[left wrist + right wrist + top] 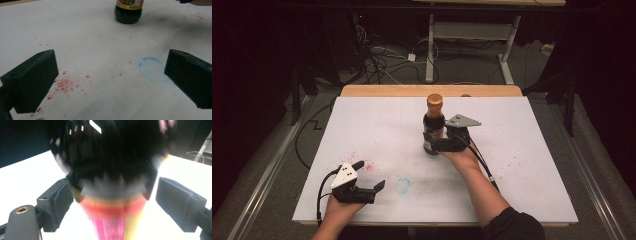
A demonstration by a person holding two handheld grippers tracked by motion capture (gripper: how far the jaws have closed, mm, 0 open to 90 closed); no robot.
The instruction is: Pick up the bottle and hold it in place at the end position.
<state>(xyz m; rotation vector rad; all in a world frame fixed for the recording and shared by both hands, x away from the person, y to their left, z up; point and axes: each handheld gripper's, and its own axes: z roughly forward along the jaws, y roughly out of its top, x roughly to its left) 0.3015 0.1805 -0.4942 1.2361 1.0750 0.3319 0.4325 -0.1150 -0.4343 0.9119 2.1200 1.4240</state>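
Bottle: dark glass, orange-brown cap, stands upright on the white table, right of its middle and toward the far edge.
Label: a band with yellow, red and green on it; the left gripper view shows small print along its lower edge, too small to read.
Right gripper: at the bottle's lower half, one jaw on each side; in the right gripper view the left pad lies against the glass and a sliver of gap shows at the right pad, so the jaws stand apart, not clamped.
Left gripper: near the table's front left, well apart from the bottle, jaws spread wide with nothing between them.
Table marks: red specks and a faint blue ring between the left jaws.
Hard to see: in the right gripper view the bottle is blurred; the left gripper view cuts off its top.
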